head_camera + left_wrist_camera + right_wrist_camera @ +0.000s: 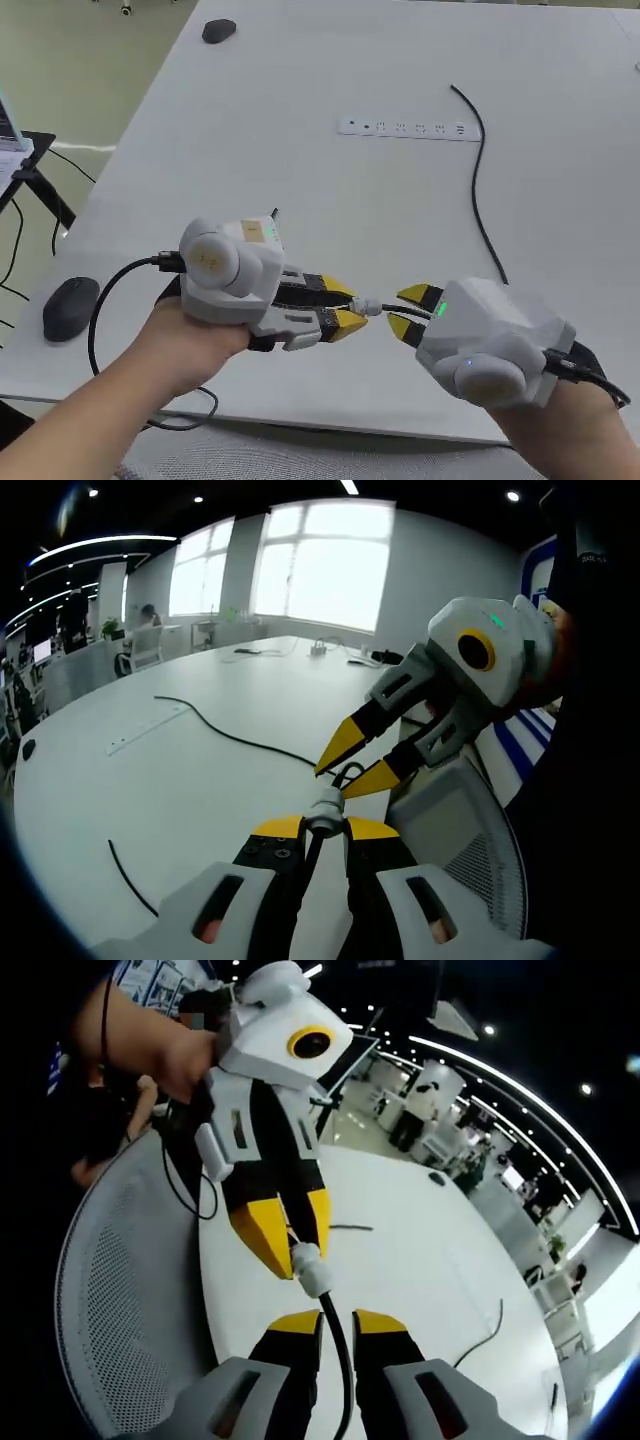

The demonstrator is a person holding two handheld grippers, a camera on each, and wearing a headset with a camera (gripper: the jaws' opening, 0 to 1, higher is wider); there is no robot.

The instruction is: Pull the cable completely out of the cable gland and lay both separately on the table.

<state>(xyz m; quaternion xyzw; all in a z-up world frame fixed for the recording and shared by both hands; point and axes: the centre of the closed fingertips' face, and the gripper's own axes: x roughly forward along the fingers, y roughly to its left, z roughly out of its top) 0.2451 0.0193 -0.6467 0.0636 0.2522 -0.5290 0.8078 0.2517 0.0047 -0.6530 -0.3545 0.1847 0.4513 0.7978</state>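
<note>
Both grippers meet tip to tip above the near edge of the white table (300,170). My left gripper (348,305) (326,828) is shut on the small white cable gland (368,306) (325,806) (311,1268). A thin black cable (397,311) (339,1345) leaves the gland toward my right gripper (408,311) (337,1322). It runs between that gripper's yellow fingers, which are shut on it just behind the gland. In the left gripper view the cable curls in a small loop (347,771) by the right gripper's tips.
A white power strip (405,128) lies at the back, its black lead (478,190) running toward me on the right. A dark mouse (70,306) sits at the table's left edge and another (218,30) far back. A grey mesh chair (120,1290) is below the grippers.
</note>
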